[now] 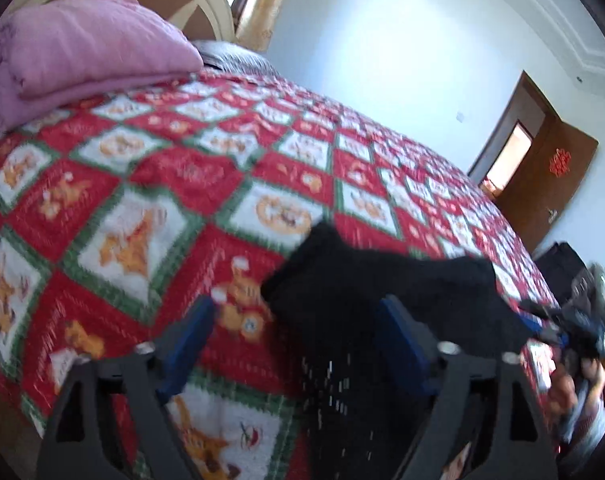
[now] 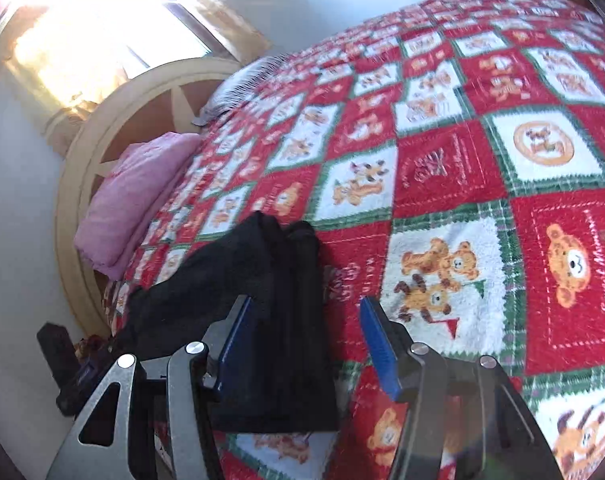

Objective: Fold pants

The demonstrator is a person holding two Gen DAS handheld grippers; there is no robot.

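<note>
Black pants (image 2: 262, 300) are lying bunched on the teddy-bear blanket (image 2: 482, 160), seemingly part-folded; left gripper (image 1: 298, 344) and right gripper (image 2: 302, 336) are gaping, released, leaving tidying undone.

Pants (image 1: 382, 280) are being seen lying on the bedspread (image 1: 162, 184), near its front edge. Folded blanket (image 1: 82, 56) is being seen at the bedspread's far end, headboard (image 1: 206, 0) directly behind it. Door (image 1: 542, 168) is being seen standing beyond the bedspread's right side. Left gripper (image 1: 302, 340) and right gripper (image 2: 306, 340) are being held over the pants, which are lying between the spread fingers.
</note>
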